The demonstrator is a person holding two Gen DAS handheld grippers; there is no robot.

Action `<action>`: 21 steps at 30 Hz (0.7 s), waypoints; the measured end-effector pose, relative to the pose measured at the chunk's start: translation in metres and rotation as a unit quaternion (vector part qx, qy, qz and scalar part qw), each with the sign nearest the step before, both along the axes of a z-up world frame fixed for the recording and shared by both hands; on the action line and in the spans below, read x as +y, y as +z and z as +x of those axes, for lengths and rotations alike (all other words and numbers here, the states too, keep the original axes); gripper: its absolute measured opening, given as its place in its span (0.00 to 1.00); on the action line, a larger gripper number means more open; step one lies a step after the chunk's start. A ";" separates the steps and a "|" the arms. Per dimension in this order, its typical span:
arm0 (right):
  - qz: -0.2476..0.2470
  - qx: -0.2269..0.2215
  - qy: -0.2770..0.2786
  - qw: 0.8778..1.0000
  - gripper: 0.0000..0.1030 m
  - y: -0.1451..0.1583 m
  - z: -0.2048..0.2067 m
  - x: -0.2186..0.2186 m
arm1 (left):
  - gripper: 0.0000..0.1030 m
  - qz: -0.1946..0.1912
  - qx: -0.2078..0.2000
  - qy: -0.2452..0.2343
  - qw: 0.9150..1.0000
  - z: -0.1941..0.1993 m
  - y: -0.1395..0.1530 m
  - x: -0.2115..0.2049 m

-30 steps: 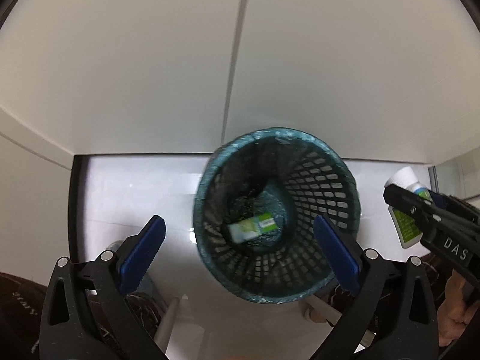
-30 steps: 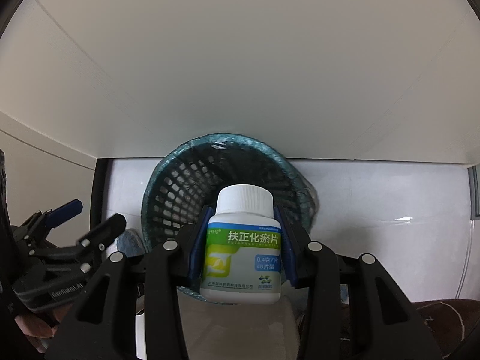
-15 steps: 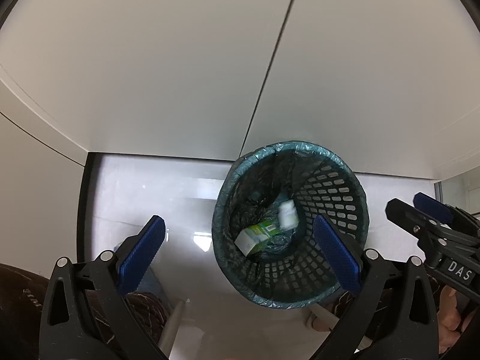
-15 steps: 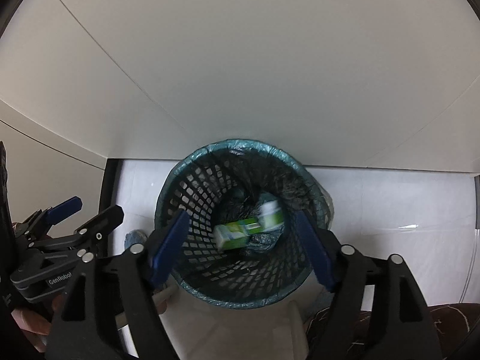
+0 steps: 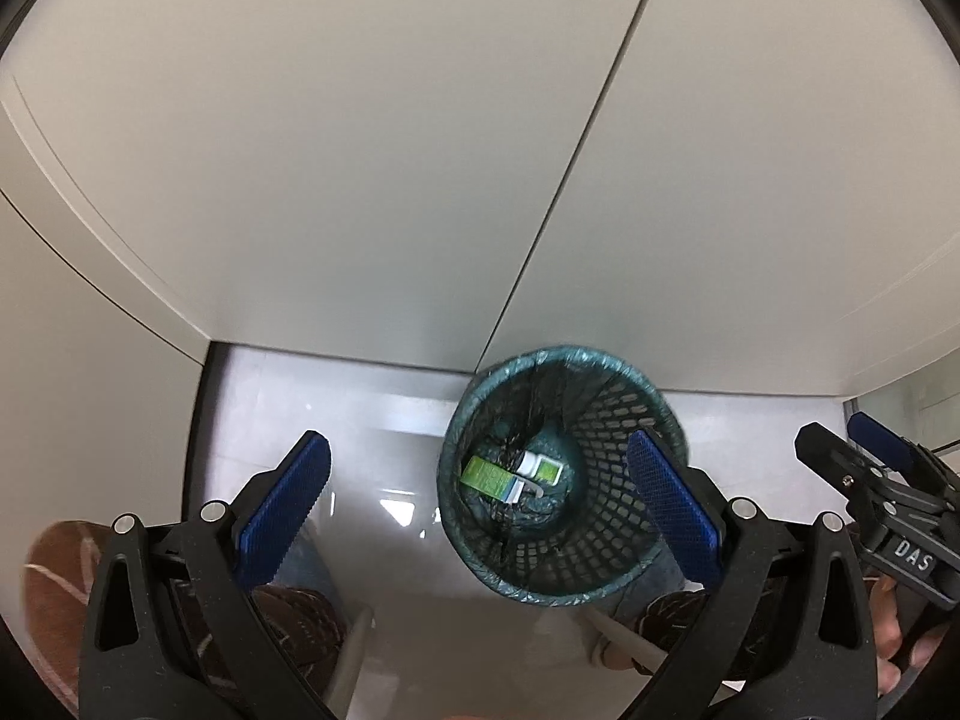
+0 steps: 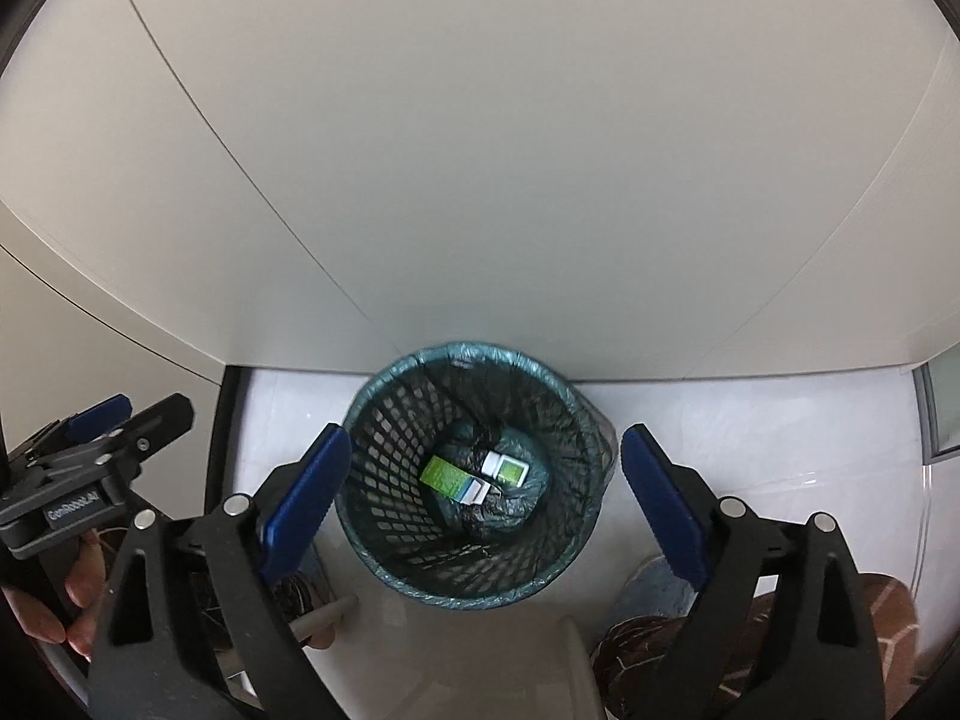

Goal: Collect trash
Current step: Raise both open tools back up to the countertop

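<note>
The white pill bottle (image 6: 504, 468) lies beside a green box (image 6: 451, 478) at the bottom of the lined mesh bin (image 6: 384, 462), below and between your fingers. Your right gripper (image 6: 480, 480) points steeply down over the bin, its jaws just opened wide and empty. Your left gripper (image 5: 480, 504) hangs alongside, tilted the same way, spread with nothing in it.

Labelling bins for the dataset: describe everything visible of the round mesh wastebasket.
The round black plastic mesh wastebasket stands upright on the pale glossy floor, close to the white wall. A teal-green bin liner lines it and folds over the rim. At the bottom lie a green-and-white carton and a white-capped pill bottle, side by side. Neither gripper touches it.
</note>
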State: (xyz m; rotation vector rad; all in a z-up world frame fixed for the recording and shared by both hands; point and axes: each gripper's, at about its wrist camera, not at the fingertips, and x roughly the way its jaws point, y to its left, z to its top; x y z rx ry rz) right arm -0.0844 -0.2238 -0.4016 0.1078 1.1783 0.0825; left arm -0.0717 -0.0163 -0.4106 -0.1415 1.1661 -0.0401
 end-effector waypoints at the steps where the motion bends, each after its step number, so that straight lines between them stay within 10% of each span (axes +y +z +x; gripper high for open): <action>1: -0.004 -0.006 0.002 1.000 0.87 0.007 -0.001 0.000 | 0.94 0.000 -0.005 -0.001 1.000 -0.002 0.008 0.001; 21: -0.021 -0.165 0.003 0.986 0.92 0.204 -0.016 -0.011 | 0.94 0.016 -0.128 -0.001 0.992 -0.030 0.214 0.005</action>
